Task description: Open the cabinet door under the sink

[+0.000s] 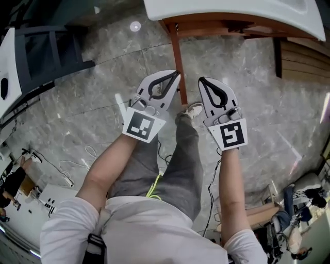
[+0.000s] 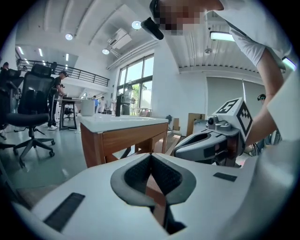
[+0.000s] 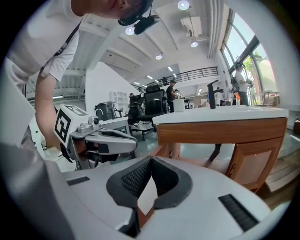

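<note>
The sink unit has a white top (image 1: 232, 11) on a wooden frame (image 1: 178, 56). It stands ahead of me at the top of the head view. Its cabinet door (image 3: 255, 161), a wooden panel, shows at the right of the right gripper view under the counter (image 3: 220, 115) and faucet (image 3: 212, 96). My left gripper (image 1: 176, 73) is shut and empty, its tip close to the unit's front leg. Beside it my right gripper (image 1: 201, 80) is also shut on nothing. Both are held in the air short of the unit (image 2: 124, 124). Each shows in the other's view: right gripper (image 2: 206, 143), left gripper (image 3: 101, 138).
My leg and shoe (image 1: 195, 109) are on the stone floor below the grippers. Cables (image 1: 77, 165) lie on the floor at left. Wooden steps (image 1: 304, 56) are at the right. Office chairs (image 2: 30, 112) and people stand farther back.
</note>
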`<action>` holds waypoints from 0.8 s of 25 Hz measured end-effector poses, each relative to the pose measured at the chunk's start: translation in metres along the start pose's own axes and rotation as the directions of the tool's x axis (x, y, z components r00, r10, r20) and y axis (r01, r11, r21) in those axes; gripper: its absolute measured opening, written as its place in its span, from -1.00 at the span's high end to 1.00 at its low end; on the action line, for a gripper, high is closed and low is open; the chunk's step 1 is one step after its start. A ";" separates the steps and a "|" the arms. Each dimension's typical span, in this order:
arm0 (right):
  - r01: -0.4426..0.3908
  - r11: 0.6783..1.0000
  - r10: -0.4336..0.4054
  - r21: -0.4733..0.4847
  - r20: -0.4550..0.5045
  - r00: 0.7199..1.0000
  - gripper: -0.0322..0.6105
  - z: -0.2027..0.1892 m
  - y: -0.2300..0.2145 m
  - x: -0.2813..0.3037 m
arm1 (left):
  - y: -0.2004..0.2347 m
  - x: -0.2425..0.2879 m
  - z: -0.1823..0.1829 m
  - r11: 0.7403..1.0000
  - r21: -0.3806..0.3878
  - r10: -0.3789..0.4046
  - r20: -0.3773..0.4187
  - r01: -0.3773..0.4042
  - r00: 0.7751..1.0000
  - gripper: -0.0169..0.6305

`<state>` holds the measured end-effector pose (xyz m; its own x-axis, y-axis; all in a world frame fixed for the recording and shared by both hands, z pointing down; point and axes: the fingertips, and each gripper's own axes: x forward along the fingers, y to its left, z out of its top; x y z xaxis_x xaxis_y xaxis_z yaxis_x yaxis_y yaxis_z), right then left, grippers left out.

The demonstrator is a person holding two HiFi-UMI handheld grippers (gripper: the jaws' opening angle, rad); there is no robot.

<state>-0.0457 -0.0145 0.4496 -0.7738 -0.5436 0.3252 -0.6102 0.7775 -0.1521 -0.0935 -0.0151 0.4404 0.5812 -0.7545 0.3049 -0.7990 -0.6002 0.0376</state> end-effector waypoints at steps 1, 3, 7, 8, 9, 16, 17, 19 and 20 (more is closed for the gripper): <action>0.024 1.000 -0.024 0.009 0.001 1.000 0.81 0.011 -0.004 -0.004 | 0.001 0.001 0.011 1.000 0.003 -0.006 0.006 0.006 1.000 0.89; 0.072 0.997 -0.072 0.028 0.009 0.997 0.81 0.032 -0.013 -0.013 | 0.001 0.004 0.034 1.000 0.020 -0.020 0.017 0.020 1.000 0.89; 0.149 0.987 -0.150 0.055 0.014 0.989 0.81 0.062 -0.030 -0.029 | -0.003 0.013 0.075 0.997 0.047 -0.057 0.041 0.056 0.998 0.89; 0.165 0.985 -0.166 0.059 0.018 0.986 0.80 0.069 -0.033 -0.032 | -0.003 0.014 0.084 0.997 0.052 -0.066 0.045 0.063 0.997 0.89; 0.179 0.982 -0.180 0.063 0.025 0.983 0.80 0.077 -0.035 -0.034 | -0.003 0.015 0.093 0.996 0.057 -0.072 0.048 0.069 0.996 0.89; 0.238 0.970 -0.240 0.044 0.045 0.970 0.81 0.137 -0.038 -0.051 | 0.001 0.016 0.160 0.996 0.052 -0.083 0.111 0.078 0.990 0.89; 0.246 0.968 -0.248 0.045 0.051 0.967 0.81 0.146 -0.038 -0.055 | 0.001 0.016 0.169 0.995 0.052 -0.088 0.118 0.083 0.989 0.89; 0.263 0.964 -0.266 0.048 0.063 0.962 0.81 0.164 -0.039 -0.063 | -0.002 0.014 0.189 0.995 0.046 -0.096 0.135 0.091 0.986 0.89; 0.270 0.961 -0.273 0.051 0.068 0.959 0.81 0.172 -0.039 -0.067 | -0.003 0.013 0.198 0.995 0.044 -0.100 0.141 0.094 0.985 0.89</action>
<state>0.0011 -0.0625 0.2732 -0.5873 -0.7557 0.2898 -0.8044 0.5844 -0.1062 -0.0530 -0.0756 0.2560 0.6738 -0.7209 0.1623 -0.7330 -0.6798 0.0239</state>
